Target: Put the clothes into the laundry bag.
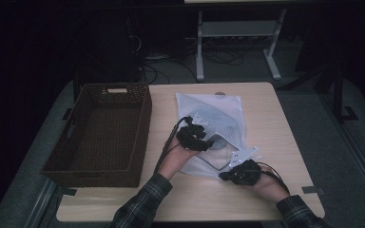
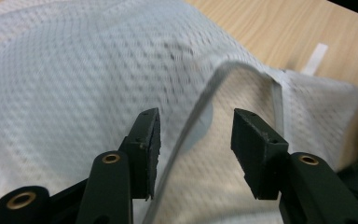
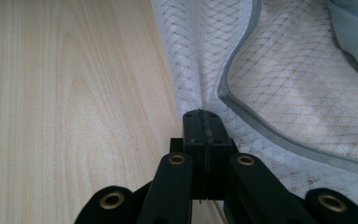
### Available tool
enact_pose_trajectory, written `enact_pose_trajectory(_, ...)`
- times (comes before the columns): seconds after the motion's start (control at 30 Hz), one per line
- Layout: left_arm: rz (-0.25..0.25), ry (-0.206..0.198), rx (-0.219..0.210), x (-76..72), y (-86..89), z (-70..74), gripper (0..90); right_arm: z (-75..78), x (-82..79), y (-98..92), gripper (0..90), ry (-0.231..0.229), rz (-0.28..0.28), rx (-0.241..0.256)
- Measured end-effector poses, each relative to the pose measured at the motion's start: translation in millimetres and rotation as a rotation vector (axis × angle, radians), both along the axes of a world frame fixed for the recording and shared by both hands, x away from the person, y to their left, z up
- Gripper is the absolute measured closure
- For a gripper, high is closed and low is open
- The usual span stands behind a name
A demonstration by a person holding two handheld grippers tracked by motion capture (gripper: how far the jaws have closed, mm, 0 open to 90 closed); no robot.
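**Mesh bag held at its open edge**

Here a white mesh bag [image 1: 212, 124] lies flat on the wooden table [image 1: 285, 142], just to the right of the brown wicker basket [image 1: 102, 133], which stands well apart from both grippers. The bag's near end is unzipped, and a grey-trimmed edge [image 2: 200, 112] curls up from it.

The left gripper [image 1: 200, 141] sits over the middle of the bag, beside the basket's right wall. In the left gripper view its two jaws stand spread apart, one on each side of the raised grey trim, touching nothing firmly; a pale grey item [image 2: 200, 128] shows through the mesh between them.

The right gripper [image 1: 224, 175] lies at the bag's near corner, farther from the basket than the left one. In the right gripper view its jaws are pressed together and pinch a fold of the white mesh [image 3: 186, 79] right at the bag's border, with bare table on one side. A grey cloth piece [image 3: 354, 32] rests inside the opening, beyond the trim.
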State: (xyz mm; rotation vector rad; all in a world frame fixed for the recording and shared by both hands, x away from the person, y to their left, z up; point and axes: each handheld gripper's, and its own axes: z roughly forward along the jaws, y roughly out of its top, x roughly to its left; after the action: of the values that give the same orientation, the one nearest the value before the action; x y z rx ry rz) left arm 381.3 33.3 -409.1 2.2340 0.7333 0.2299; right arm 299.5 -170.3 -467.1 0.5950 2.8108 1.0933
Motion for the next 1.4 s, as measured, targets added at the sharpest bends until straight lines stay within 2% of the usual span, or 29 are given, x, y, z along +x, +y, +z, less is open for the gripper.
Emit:
enact_pose_trajectory(0.13,0.004,-0.021,0.022,5.6,-11.2,-4.0,54.4,-0.3,0.4,-0.3,90.0,0.001,0.002,0.004)
enact_pose_trajectory(0.27,0.002,-0.031,0.015,7.6,-12.1,-3.7,79.5,-0.6,0.9,-0.8,90.0,-0.002,0.006,0.006)
enact_pose_trajectory(0.37,-0.006,-0.044,0.018,4.0,-9.1,0.2,88.0,-0.6,0.9,-0.9,90.0,0.0,0.006,0.006)
enact_pose_trajectory(0.53,-0.022,-0.075,0.016,-9.9,-3.1,13.8,88.4,-0.4,0.8,-0.7,90.0,0.001,0.004,0.005)
enact_pose_trajectory(0.7,-0.078,-0.072,0.06,-29.9,-3.6,16.7,88.4,-0.3,0.6,-0.4,90.0,0.002,-0.001,0.004)
enact_pose_trajectory(0.83,-0.119,-0.043,0.123,-41.7,-6.3,1.4,88.2,-0.1,0.3,-0.2,90.0,0.002,-0.001,0.003)
enact_pose_trajectory(0.9,-0.131,-0.023,0.162,-42.0,-6.9,-10.6,88.1,0.0,0.0,0.0,90.0,0.006,-0.005,0.004)
enact_pose_trajectory(0.97,-0.134,0.005,0.181,-40.5,-8.0,-22.3,87.5,-0.2,0.6,-0.2,89.9,-0.002,0.001,0.002)
enact_pose_trajectory(1.07,-0.131,0.024,0.214,-36.3,-9.1,-35.9,86.6,-0.2,0.5,-0.2,89.9,0.001,0.0,0.002)
enact_pose_trajectory(1.17,-0.125,0.047,0.202,-33.0,-8.1,-44.0,84.2,-0.2,0.6,-0.3,89.8,0.0,-0.001,0.003)
enact_pose_trajectory(1.2,-0.124,0.054,0.185,-32.4,-7.0,-44.5,82.3,-0.3,0.7,-0.5,89.7,0.004,-0.003,0.005)
enact_pose_trajectory(1.27,-0.123,0.057,0.178,-32.1,-5.4,-43.6,76.7,-0.5,1.3,-1.8,88.4,0.012,-0.005,0.013)
enact_pose_trajectory(1.4,-0.115,0.075,0.106,-33.8,4.4,-37.4,63.5,1.9,0.8,-6.6,78.9,0.035,-0.006,0.06)
